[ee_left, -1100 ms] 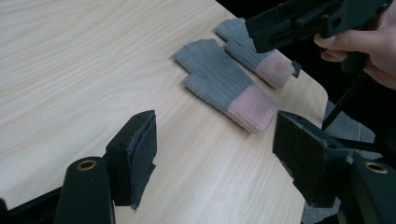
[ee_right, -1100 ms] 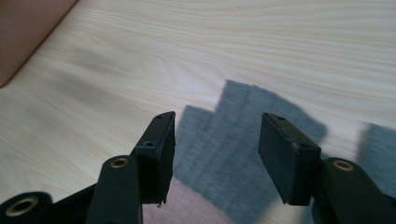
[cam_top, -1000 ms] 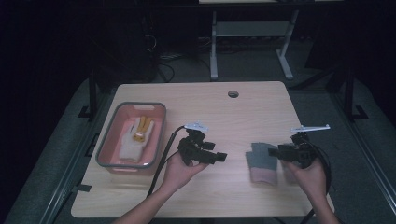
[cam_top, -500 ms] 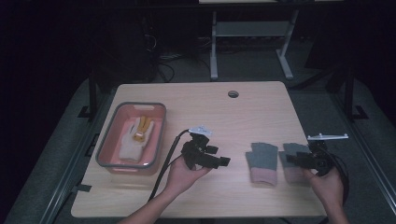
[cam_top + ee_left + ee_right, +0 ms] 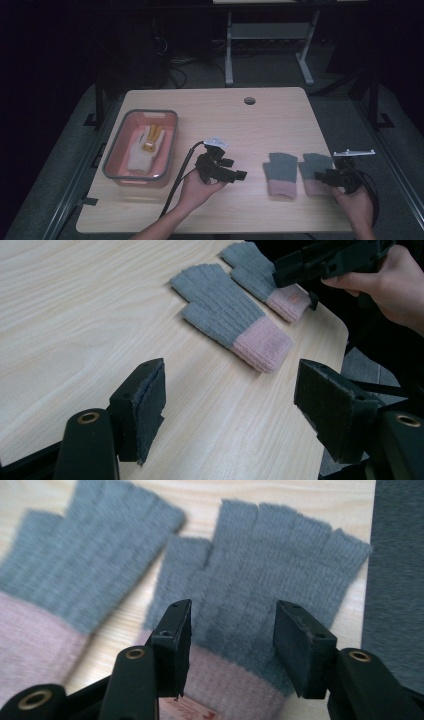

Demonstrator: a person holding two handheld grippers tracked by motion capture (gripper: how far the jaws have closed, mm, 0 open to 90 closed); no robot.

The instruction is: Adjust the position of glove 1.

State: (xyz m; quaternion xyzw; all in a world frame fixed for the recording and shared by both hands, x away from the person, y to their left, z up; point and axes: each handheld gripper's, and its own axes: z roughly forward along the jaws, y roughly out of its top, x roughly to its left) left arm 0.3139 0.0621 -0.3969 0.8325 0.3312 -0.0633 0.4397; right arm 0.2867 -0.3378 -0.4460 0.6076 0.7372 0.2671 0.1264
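high view alone shows the pink basin [image 5: 112, 172] beyond the gloves [image 5: 281, 172].

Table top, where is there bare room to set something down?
The far half of the table is bare, from the tub across to the cable hole. Bare too is the strip between the left gripper and the two gloves. It is crowded around the right gripper, over the right-hand glove.

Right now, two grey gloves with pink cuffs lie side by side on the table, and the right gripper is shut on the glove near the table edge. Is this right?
Not quite. The right gripper is open, not shut: the right gripper view shows its jaws apart above the right-hand glove, gripping nothing. The rest is right: both grey gloves with pink cuffs lie side by side on the table, the other glove beside it.
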